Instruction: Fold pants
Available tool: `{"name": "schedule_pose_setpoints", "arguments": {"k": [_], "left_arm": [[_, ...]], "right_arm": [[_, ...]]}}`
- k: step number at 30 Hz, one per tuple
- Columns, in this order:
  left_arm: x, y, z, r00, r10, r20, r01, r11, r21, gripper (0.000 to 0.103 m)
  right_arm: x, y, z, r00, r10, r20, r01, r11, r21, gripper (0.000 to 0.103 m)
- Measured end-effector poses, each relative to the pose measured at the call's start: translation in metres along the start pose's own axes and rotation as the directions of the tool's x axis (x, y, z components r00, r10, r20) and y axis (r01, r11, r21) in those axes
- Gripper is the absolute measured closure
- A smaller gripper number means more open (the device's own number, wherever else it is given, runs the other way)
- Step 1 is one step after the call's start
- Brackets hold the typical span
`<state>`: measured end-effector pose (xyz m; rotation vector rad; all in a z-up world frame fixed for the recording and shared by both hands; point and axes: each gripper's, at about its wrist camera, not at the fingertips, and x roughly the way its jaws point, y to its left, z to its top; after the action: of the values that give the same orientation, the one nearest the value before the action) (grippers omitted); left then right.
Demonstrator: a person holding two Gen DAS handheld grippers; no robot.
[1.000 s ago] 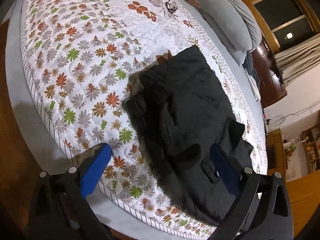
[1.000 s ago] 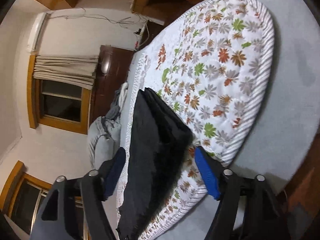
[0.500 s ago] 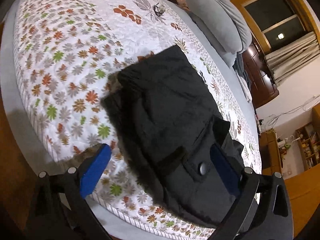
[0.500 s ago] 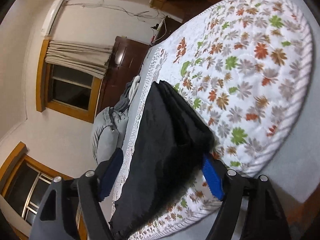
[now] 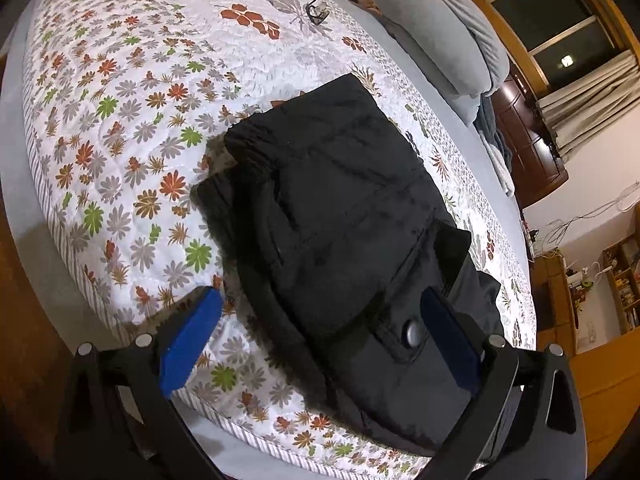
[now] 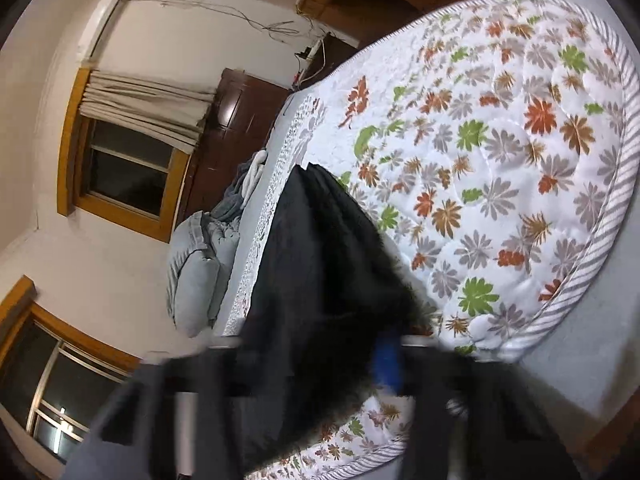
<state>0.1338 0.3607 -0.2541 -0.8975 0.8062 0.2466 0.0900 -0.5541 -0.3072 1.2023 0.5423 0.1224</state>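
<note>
My left tool (image 5: pixel 320 320) gapes over the pants (image 5: pixel 332 216) on the bed (image 5: pixel 132 92). They look thick and floppy (already in 2 layers), so I'd pinch a hem corner; my right tool (image 6: pixel 320 368) is too blurred to judge.

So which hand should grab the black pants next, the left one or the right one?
Probably the left. The left gripper is open with the pants waistband lying between its fingers. The right gripper is blurred, so its grip can't be judged.

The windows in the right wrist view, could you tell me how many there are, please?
2: one window under the curtain at upper left, another window at lower left; others may be out of frame.
</note>
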Motion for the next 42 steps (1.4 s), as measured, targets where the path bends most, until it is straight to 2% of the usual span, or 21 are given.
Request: {"name": "schedule_pose_setpoints", "arguments": {"k": [9, 15, 25, 42], "left_arm": [[-0.001, 0.004, -0.002, 1.0, -0.017, -0.008, 0.017, 1.0, 0.005, 0.004], [-0.004, 0.003, -0.005, 1.0, -0.014, -0.014, 0.015, 1.0, 0.02, 0.004], [-0.006, 0.011, -0.004, 0.998, -0.064, -0.025, 0.064, 0.998, 0.0, 0.004], [-0.008, 0.021, -0.003, 0.992, -0.118, -0.043, 0.117, 0.993, -0.025, 0.004]], "right_arm": [[-0.008, 0.031, 0.001, 1.0, -0.022, 0.012, 0.023, 0.999, -0.043, 0.085], [-0.009, 0.069, 0.005, 0.999, -0.044, 0.02, 0.046, 0.994, -0.096, 0.086], [-0.007, 0.132, 0.006, 0.997, -0.065, 0.029, 0.069, 0.978, -0.199, 0.086], [-0.004, 0.245, -0.03, 0.999, -0.043, 0.02, 0.048, 0.908, -0.416, 0.086]]}}
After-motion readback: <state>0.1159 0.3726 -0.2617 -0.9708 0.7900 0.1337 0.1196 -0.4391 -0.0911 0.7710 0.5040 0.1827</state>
